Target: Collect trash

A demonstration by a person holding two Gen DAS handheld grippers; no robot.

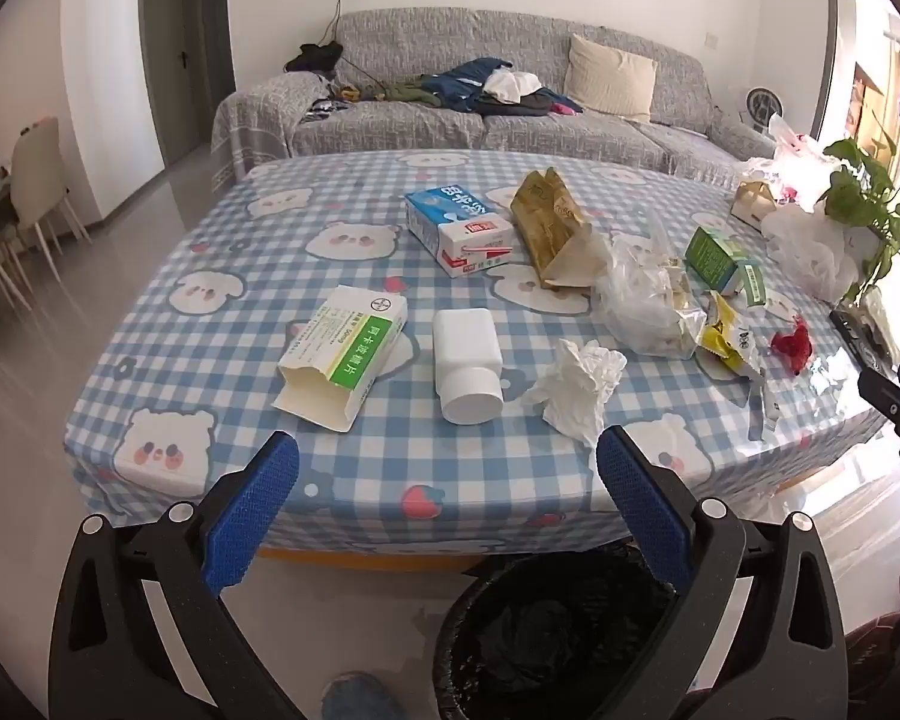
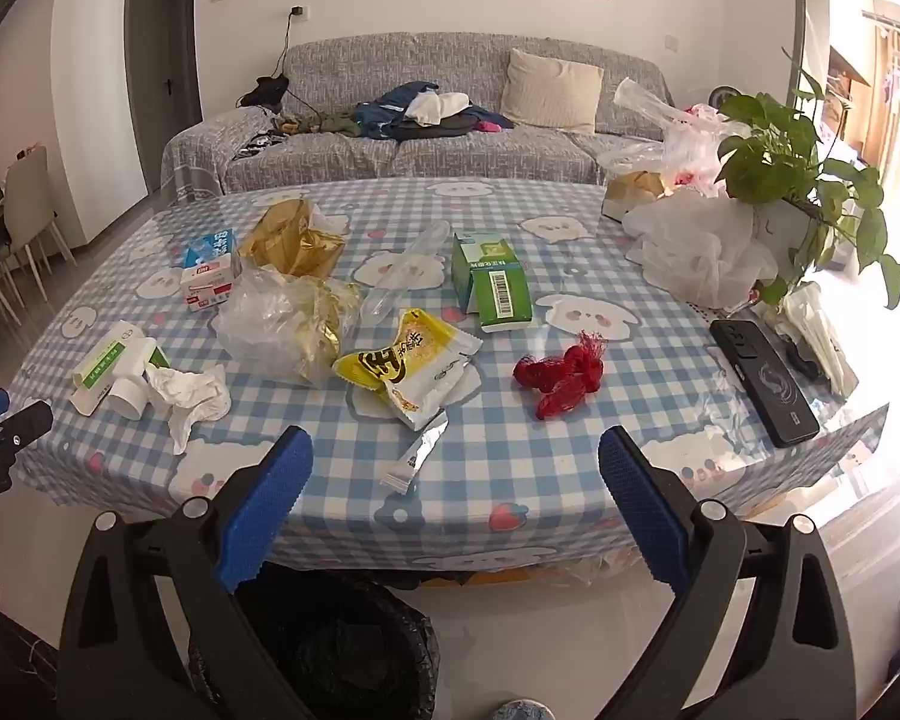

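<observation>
Trash lies on a blue checked tablecloth (image 1: 222, 324): an open green-and-white medicine box (image 1: 345, 354), a white plastic bottle (image 1: 467, 363), a crumpled tissue (image 1: 579, 387), a blue-and-white box (image 1: 459, 228), a gold bag (image 1: 549, 234), a clear plastic bag (image 1: 648, 300), a yellow snack wrapper (image 2: 411, 366), a green box (image 2: 492, 282) and red netting (image 2: 564, 375). My left gripper (image 1: 447, 480) is open and empty above the table's near edge, in front of the bottle and tissue. My right gripper (image 2: 456, 474) is open and empty, in front of the wrapper. A black-lined trash bin (image 1: 546, 630) stands below.
A black phone (image 2: 762, 381) lies at the table's right edge. White plastic bags (image 2: 696, 246) and a potted plant (image 2: 798, 162) stand at the back right. A grey sofa (image 1: 480, 114) with clothes is behind the table. Dining chairs (image 1: 30, 186) stand at left.
</observation>
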